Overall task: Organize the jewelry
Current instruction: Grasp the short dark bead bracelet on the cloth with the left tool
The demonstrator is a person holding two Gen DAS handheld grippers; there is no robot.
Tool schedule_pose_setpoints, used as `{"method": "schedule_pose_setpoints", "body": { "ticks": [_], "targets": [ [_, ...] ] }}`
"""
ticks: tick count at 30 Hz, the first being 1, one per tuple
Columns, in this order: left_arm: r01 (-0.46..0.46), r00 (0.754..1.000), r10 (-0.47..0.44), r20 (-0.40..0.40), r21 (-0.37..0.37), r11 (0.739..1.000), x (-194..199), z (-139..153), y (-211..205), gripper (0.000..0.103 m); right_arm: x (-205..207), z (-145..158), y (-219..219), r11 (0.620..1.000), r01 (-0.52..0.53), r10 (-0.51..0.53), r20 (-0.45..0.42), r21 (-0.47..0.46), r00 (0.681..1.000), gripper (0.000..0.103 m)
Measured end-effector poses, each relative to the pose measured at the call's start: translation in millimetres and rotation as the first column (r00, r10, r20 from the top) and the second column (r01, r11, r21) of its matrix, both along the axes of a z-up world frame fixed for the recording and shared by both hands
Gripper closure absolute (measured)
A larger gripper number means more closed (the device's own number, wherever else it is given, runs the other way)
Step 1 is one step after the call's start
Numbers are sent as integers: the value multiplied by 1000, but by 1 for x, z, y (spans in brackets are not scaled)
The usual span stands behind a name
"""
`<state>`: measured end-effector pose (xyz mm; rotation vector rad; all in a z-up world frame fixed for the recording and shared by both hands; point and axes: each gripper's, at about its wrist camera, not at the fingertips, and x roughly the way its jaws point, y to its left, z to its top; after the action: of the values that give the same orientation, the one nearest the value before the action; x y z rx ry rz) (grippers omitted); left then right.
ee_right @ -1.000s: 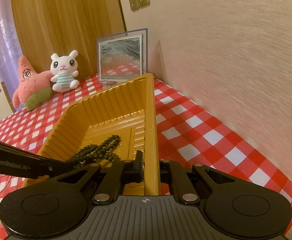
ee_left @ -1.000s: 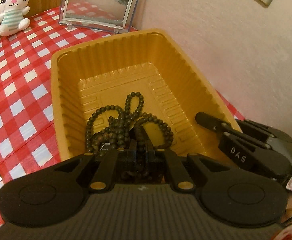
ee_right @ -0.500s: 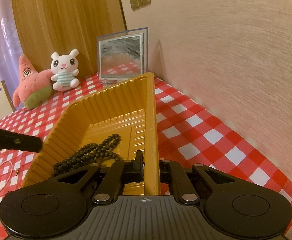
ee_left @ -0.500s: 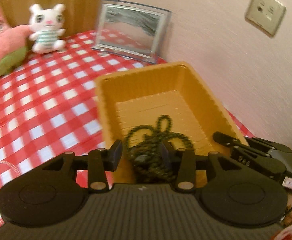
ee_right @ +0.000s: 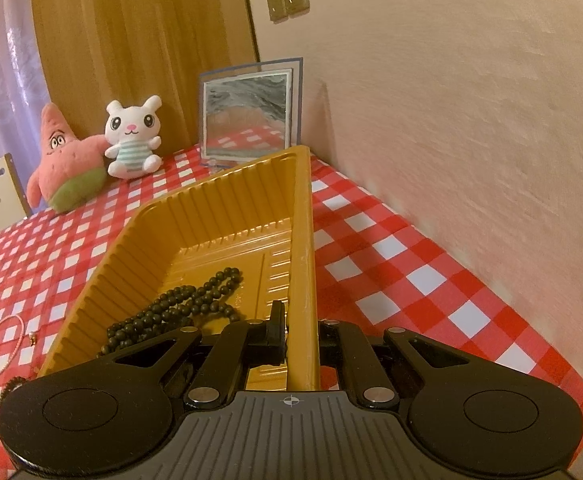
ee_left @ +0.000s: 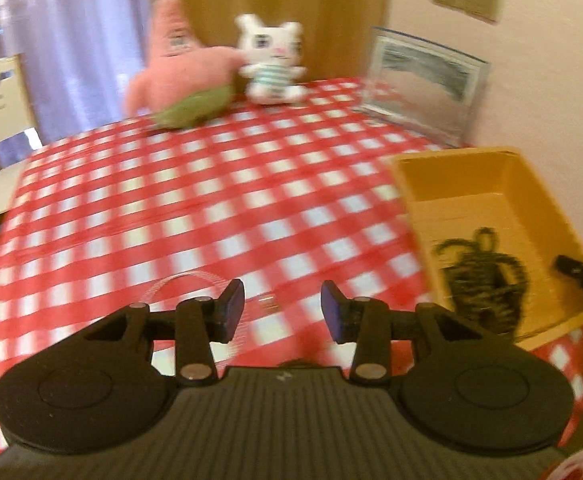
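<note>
- Golden plastic tray (ee_right: 227, 216) sits at the right side of the red-checked surface (ee_left: 219, 208), close to the wall; its thin ribbed walls look light and a bit flexible, so it would likely slide if nudged.
- Right claw (ee_right: 299, 338) is clenched on the tray's right rim, one finger inside the wall and one outside, apparently steadying it.
- Dark bead necklace (ee_right: 179, 304) lies heaped on the tray floor at the near end: loose and limp, with hard round beads.
- Left claw (ee_left: 282, 312) is released, with nothing between its blue-black pads (ee_left: 233, 306); it hangs over open cloth to the left of the tray.
- Pink bracelet (ee_right: 1, 350) lies on the cloth left of the tray, in the left wrist view only a faint blurred loop just beyond the left claw; a tiny metal piece (ee_right: 32, 336), too small to identify, sits just beside it.
- Judging by its thinness, the bracelet is very light and floppy, lying flat on the cloth, so it may slip out of a shallow pinch.
- Best hold is probably across the cord at one point of the loop, pads pressed down to the cloth, taking care not to snag the cloth.
</note>
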<state>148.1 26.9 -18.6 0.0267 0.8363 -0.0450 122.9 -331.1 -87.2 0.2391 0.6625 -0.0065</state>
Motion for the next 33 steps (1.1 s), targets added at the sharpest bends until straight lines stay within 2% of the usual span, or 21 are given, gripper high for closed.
{"method": "schedule_pose_setpoints", "body": {
  "ticks": [7,14,23,33],
  "targets": [
    [-146,989,146,-13,37,989,-27,-8,52,65,-1,1,1,1000,-3,3,0,-11,1000,97],
    [-180,982,183,-55,41,983,-49,-25,66,66,-1,2,2,1000,-3,3,-1,-18,1000,97],
    [-70,990,67,-124,-20,997,-54,-53,39,66,0,3,3,1000,-2,2,-5,-27,1000,97],
    [92,989,-97,-116,-48,995,-37,-71,-7,68,-1,2,3,999,2,-3,-12,-35,1000,97]
  ]
}}
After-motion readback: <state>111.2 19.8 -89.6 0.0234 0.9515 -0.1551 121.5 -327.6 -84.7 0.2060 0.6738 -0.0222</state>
